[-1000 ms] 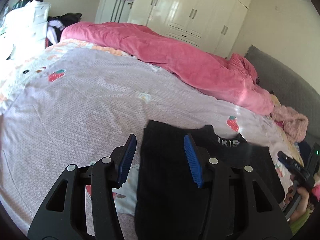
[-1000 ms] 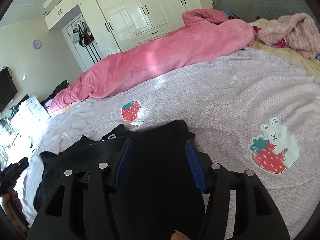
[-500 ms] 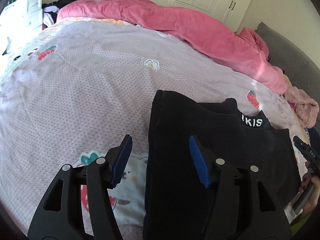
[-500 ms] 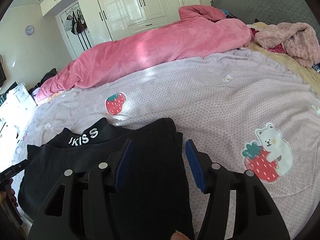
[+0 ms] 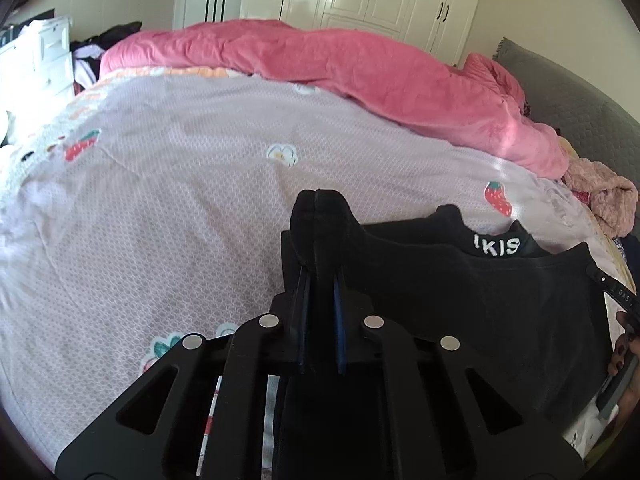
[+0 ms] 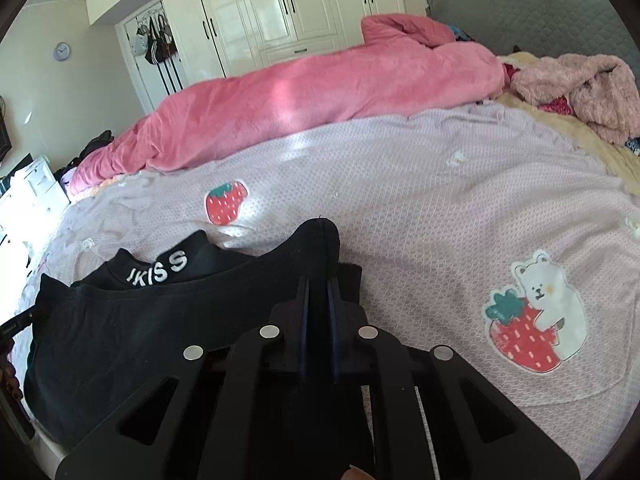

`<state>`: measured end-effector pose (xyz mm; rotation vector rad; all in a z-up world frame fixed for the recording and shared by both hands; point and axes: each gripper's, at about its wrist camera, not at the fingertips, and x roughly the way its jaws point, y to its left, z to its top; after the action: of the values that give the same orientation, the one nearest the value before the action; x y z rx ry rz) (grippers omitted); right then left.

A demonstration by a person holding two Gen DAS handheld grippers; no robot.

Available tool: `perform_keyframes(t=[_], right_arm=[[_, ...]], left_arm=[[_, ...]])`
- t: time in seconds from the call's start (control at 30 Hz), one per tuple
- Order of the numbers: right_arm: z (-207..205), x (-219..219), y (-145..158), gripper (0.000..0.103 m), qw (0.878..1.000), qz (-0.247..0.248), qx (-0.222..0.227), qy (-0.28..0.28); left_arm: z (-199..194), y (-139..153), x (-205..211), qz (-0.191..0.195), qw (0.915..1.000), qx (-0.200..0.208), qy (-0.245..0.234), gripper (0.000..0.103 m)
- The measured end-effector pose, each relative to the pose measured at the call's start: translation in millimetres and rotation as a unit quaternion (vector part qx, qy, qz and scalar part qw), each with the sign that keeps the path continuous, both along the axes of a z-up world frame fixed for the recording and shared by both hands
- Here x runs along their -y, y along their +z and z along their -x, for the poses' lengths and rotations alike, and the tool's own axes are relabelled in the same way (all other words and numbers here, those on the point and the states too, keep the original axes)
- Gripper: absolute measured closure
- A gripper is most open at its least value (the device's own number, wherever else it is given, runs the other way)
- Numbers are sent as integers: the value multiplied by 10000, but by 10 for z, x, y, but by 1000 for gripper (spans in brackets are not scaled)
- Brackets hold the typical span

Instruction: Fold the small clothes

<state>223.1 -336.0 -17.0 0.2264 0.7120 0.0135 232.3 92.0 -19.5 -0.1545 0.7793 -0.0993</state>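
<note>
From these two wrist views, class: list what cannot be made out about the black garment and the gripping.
- Black garment, left wrist view: near hem hidden beneath the left gripper.
- Collar lettering, right wrist view: its start disappears into a fold.
- Right gripper, right wrist view: how many layers its jaws pinch is lost in black-on-black.
- Hand, left wrist view: cut off by the edge.

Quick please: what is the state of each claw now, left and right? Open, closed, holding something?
Left claw: jaws have just closed, pinching a bunched fold of the black garment.
Right claw: jaws have just closed, pinching the same garment's other side.
</note>
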Motion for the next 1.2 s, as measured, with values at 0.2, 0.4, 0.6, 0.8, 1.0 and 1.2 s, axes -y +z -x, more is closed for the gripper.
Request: perform_keyframes(t=[0.2, 0.4, 0.6, 0.8, 1.0, 1.2], right_arm=[[-39, 41, 122, 96, 9996, 49, 240, -101], [-165, 1, -80, 96, 9994, 251, -84, -201], [-217, 15, -224, 95, 9982, 309, -389, -323], [-216, 32, -261, 85, 9967, 372, -540, -469], [-129, 113, -195, 67, 9972, 173, -454, -572], [18, 152, -51, 50, 9980, 108, -238, -577]], left_arm=[[11, 152, -21, -7, 9996, 289, 40, 99], [-125, -88, -17, -181, 9998, 36, 126, 99], [-172, -253, -65, -148, 9995, -178, 228, 94], [-180, -290, -93, -133, 9992, -233, 309, 85], [-135, -202, -184, -11, 9988, -134, 479, 80], [-17, 11, -344, 63, 9973, 107, 730, 80]])
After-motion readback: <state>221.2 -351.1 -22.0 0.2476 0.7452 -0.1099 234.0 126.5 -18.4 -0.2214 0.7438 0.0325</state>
